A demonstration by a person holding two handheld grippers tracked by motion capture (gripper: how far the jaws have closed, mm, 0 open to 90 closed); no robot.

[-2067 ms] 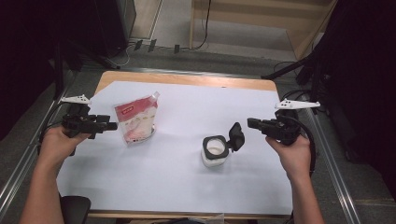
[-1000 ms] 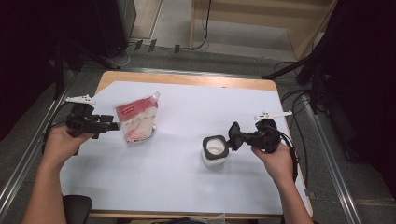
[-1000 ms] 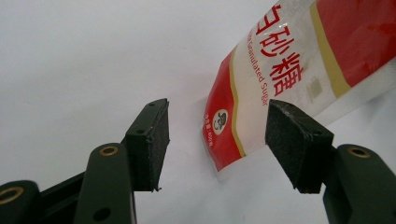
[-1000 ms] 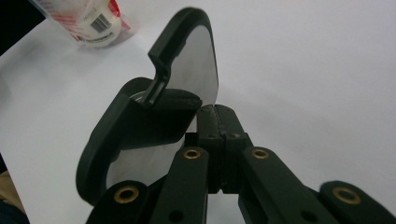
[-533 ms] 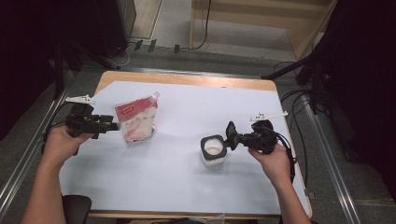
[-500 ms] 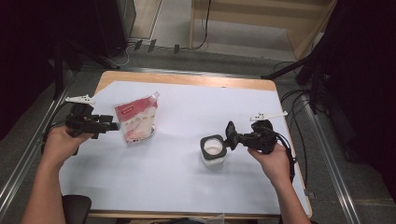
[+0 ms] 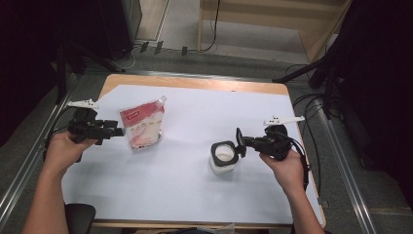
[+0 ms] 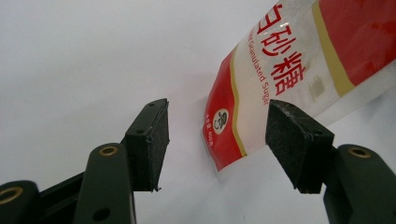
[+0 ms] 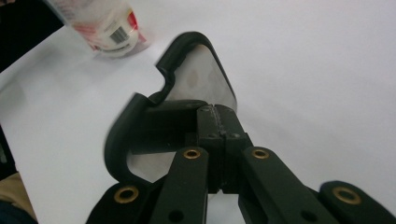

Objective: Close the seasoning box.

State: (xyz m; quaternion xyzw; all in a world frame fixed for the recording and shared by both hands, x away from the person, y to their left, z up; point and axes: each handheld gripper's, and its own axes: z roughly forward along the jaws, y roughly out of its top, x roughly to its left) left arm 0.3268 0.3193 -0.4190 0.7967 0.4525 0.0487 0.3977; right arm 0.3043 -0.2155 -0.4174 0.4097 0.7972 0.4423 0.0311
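Right gripper [image 7: 239, 142] fingers clamped on the black hinged lid [image 9: 184, 93] of the white jar [image 7: 224, 160], mid-bench [image 7: 195, 195]. Left gripper [image 8: 219, 140] fingers released, straddling the corner of the glossy red-and-white sugar pouch [image 7: 141, 127] without touching. Risk: the thin lid grip may tip the light jar; the soft, leaning pouch may topple.

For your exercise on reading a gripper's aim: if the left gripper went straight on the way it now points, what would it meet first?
Most likely the sugar pouch: the left gripper stands open with the pouch's lower corner just ahead, between its jaws. Depth is uncertain.
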